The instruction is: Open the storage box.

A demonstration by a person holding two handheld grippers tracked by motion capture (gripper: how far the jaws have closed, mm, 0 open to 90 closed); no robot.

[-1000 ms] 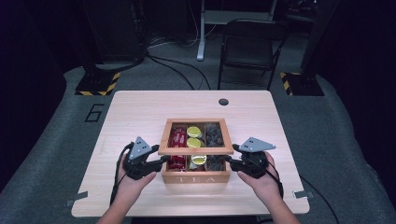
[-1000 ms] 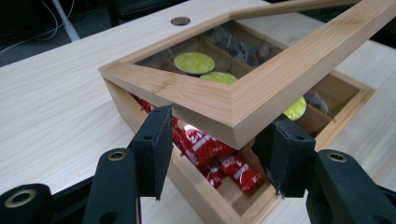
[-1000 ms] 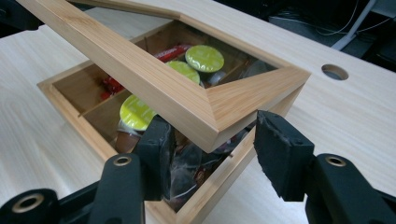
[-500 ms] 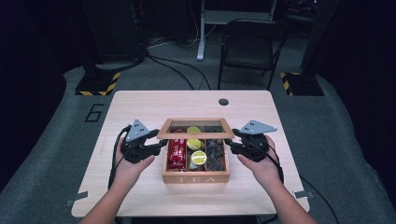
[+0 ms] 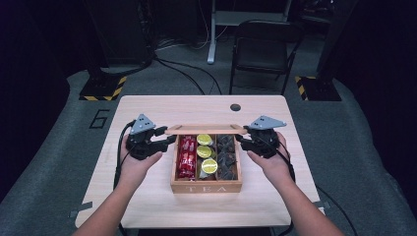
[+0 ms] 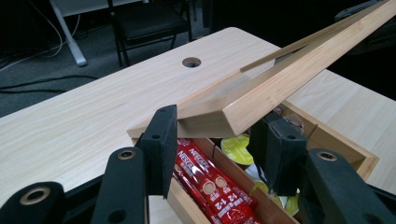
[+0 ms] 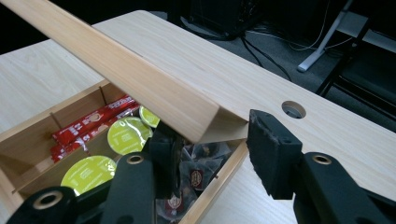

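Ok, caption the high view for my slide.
Both grippers, left and right, lift the tea box lid open.

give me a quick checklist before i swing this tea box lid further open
1. Left tongs on the lid corner: cannot tell, jaws just closing, one pad looks clear of the wood.
2. Right tongs on the opposite corner: cannot tell, the same.
3. Lid level across both ends: ok in the high view.
4. Tea box sitting flat on the table: ok.
5. Red sachets, yellow pods and dark tea bags below the rim: ok.
6. Table behind the box free for the lid: ok.
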